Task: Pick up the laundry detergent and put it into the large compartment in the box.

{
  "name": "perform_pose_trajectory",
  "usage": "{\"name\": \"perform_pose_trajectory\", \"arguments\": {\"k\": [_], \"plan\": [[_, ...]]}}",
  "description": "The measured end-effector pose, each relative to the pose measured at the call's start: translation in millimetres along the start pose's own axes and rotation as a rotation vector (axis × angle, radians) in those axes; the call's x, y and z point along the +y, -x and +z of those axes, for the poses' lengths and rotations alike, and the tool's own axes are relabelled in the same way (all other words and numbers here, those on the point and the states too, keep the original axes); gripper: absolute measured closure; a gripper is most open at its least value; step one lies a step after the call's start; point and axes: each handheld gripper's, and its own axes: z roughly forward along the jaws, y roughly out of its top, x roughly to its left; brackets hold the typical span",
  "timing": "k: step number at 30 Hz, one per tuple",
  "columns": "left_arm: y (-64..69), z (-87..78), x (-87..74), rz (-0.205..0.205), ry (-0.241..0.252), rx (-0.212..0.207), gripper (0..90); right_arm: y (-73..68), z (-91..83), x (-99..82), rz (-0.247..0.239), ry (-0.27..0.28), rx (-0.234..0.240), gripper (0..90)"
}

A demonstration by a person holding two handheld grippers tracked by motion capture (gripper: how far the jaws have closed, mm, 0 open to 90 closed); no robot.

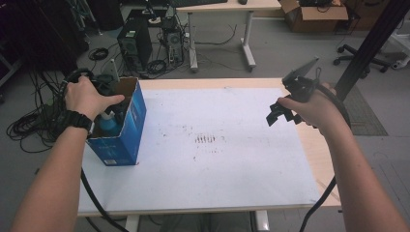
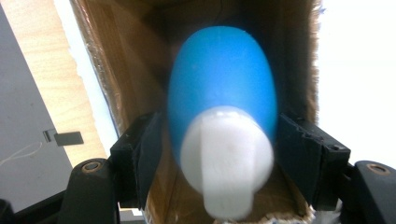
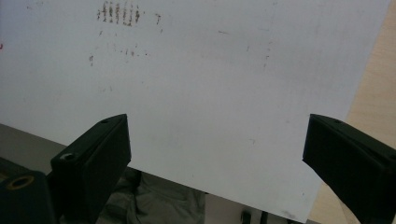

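1. Blue cardboard box (image 1: 126,126) stands open-topped at the left end of the table (image 1: 309,159), on the white sheet (image 1: 217,145) that covers most of the top.
2. Left gripper (image 2: 219,140) reaches down into the box mouth; in the high view the left hand (image 1: 88,96) sits over the opening.
3. Inside the box: a blue bottle (image 2: 222,84) with a white cap (image 2: 226,163). Cap end points toward the left gripper's camera, body runs away from it, deeper into the box.
4. Left gripper jaws sit one on each side of the bottle, hard against its blue body just behind the cap. Narrow spread, closed onto the bottle.
5. Brown inner walls of the box surround the jaws on both sides; nothing else can be made out in the box, the far end is dark.
6. Right gripper (image 1: 283,108) hangs above the right side of the sheet, well apart from the box, held in the right hand (image 1: 314,107).
7. Right gripper jaws are spread wide with nothing between them. Below and ahead of them: bare white sheet with some dark scuff marks (image 3: 119,14) on the far side.
8. Wood edge of the table shows just beside the right jaw in the right gripper view.
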Motion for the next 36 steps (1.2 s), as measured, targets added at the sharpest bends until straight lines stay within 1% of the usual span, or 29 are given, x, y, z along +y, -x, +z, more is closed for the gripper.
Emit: {"name": "perform_pose_trajectory", "arguments": {"k": [2,4,5,8,9,10,15,16,17,19,21,22,24,26,27,29,31,33,36], "plan": [[1.0,-6.8,-0.7,0.006,0.013,0.002,29.9,-0.1,-0.7,-0.4,0.001,0.001,0.0,7.8],[2.2,-12.6,-1.4,0.003,0.02,0.007,28.4,-0.1,-1.3,-0.8,0.0,0.002,0.0,7.8],[3.6,-16.8,-1.9,-0.005,0.029,0.005,27.4,0.0,-1.5,-0.9,0.0,0.001,0.0,7.8],[7.4,-27.2,-2.8,-0.002,0.049,-0.015,24.6,0.7,-2.8,-1.8,-0.001,0.004,-0.003,7.8],[8.8,-30.7,-2.9,0.006,0.054,-0.018,23.4,0.9,-3.0,-2.1,-0.002,0.006,-0.002,7.8],[11.1,-33.7,-3.3,0.004,0.062,-0.02,22.6,0.9,-3.1,-2.5,0.003,0.004,-0.001,7.8],[22.8,-47.4,-3.4,0.019,0.083,-0.036,16.3,2.6,-3.9,-5.4,0.001,0.003,0.0,7.8],[25.7,-49.6,-3.6,0.021,0.091,-0.042,16.3,3.0,-4.4,-5.9,0.0,0.004,0.0,7.8],[27.9,-51.8,-3.5,0.031,0.091,-0.043,16.1,3.3,-5.2,-6.5,0.001,0.006,-0.001,7.8],[33.0,-55.5,-3.4,0.035,0.101,-0.047,15.1,3.8,-6.8,-7.2,0.002,0.01,0.001,7.8],[38.4,-58.7,-3.5,0.036,0.113,-0.055,13.6,4.3,-8.4,-8.0,-0.001,0.014,0.002,7.8],[41.0,-60.0,-3.4,0.047,0.115,-0.06,13.5,4.4,-9.1,-8.5,0.0,0.016,0.003,7.8],[47.2,-61.7,-3.2,0.058,0.123,-0.064,12.2,4.4,-10.1,-9.6,0.0,0.017,0.006,7.8],[53.8,-62.6,-2.6,0.066,0.119,-0.074,11.2,5.1,-10.7,-10.6,-0.002,0.019,0.008,7.8],[56.8,-63.1,-2.3,0.074,0.12,-0.072,9.5,5.4,-11.2,-11.2,0.002,0.02,0.008,7.8],[61.2,-64.0,-1.6,0.08,0.124,-0.071,9.4,6.1,-11.6,-12.0,0.002,0.022,0.01,7.8],[66.4,-64.9,-0.9,0.095,0.135,-0.071,8.0,7.3,-12.1,-13.0,0.001,0.022,0.009,7.8],[71.0,-65.0,-0.1,0.097,0.136,-0.067,6.5,8.9,-12.2,-13.9,0.001,0.023,0.009,7.8],[78.4,-65.0,1.1,0.112,0.136,-0.063,5.0,10.9,-12.7,-15.1,0.009,0.025,0.011,7.8]]}}
